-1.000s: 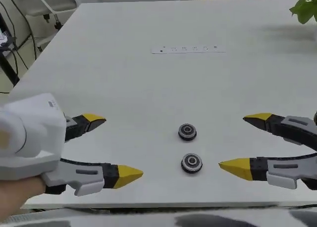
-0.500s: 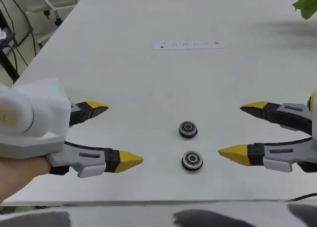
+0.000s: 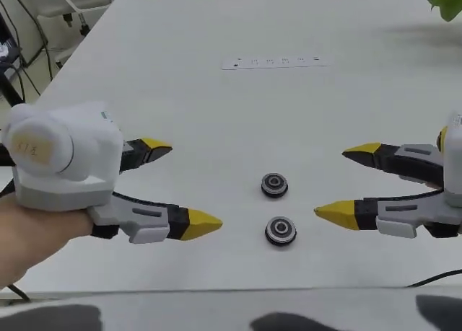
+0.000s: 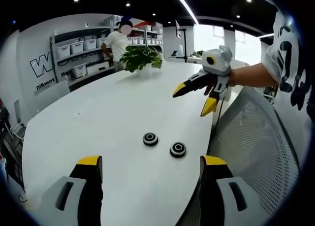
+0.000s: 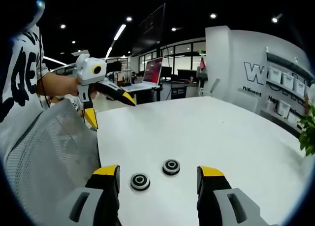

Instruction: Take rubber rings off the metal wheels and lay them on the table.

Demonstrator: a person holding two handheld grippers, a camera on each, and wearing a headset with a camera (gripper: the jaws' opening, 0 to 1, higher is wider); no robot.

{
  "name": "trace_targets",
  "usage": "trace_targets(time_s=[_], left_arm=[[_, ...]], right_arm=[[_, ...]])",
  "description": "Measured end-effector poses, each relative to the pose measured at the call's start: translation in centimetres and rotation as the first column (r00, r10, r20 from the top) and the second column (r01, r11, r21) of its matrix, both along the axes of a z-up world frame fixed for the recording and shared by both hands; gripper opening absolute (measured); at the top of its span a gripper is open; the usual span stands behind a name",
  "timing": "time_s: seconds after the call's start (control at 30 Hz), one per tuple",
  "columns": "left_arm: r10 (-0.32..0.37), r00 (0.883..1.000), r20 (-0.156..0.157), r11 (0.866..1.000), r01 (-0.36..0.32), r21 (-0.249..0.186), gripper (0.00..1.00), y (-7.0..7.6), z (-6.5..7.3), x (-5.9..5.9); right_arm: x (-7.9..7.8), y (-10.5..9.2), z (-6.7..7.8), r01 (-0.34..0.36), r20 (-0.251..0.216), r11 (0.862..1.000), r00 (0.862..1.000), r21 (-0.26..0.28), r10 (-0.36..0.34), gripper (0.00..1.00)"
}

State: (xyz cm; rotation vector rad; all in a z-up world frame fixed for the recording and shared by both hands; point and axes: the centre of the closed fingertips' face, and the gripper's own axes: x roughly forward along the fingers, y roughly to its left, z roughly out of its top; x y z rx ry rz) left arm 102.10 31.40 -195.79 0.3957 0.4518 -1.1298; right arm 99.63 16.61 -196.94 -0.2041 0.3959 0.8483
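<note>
Near wheel [image 3: 280, 231] and far wheel [image 3: 273, 185]: small metal discs, silvery hub inside a black rubber ring [image 3: 269, 234], flat and slightly apart toward the front edge of the white table [image 3: 216, 93]. Left gripper [image 3: 193, 184] and right gripper [image 3: 331, 182] on either side, clear of both, jaws spread wide.

Here's the left gripper [image 3: 191, 184]: two long curved jaws, grey shells at the base, black through the middle, sharp yellow tips; an oblong slot is sunk in each grey shell, clear in the left gripper view; now the right gripper [image 3: 330, 181], same build, same grey, black and yellow, same beak-like points; over in the right gripper view, the shirt [image 5: 22, 63] is white with big black letters; the left gripper view gives it from the other side, black lettering on white again, with a short sleeve [image 4: 275, 44].
</note>
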Motion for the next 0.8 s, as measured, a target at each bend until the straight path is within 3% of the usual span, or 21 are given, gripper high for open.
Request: trace_targets(time_s=[0.3, 0.57, 0.8], left_arm=[[-0.023, 1.000, -0.010, 1.000, 0.023, 0.008, 0.79, -0.7, -0.5, -0.1], [-0.046, 0.999, -0.024, 0.999, 0.046, 0.018, 0.79, -1.3, -1.2, -0.4], [-0.054, 0.998, -0.037, 0.998, 0.055, 0.028, 0.79, -1.6, -1.7, -0.4]], right_arm=[[0.1, -0.1, -0.8, 0.010, -0.030, 1.000, 1.000, 0.014, -0.010, 0.65], [-0.1, 0.1, -1.7, -0.020, -0.027, 0.999, 0.999, -0.024, 0.019, 0.61], [-0.2, 0.3, -2.1, -0.037, -0.011, 0.998, 0.999, -0.050, 0.036, 0.65]])
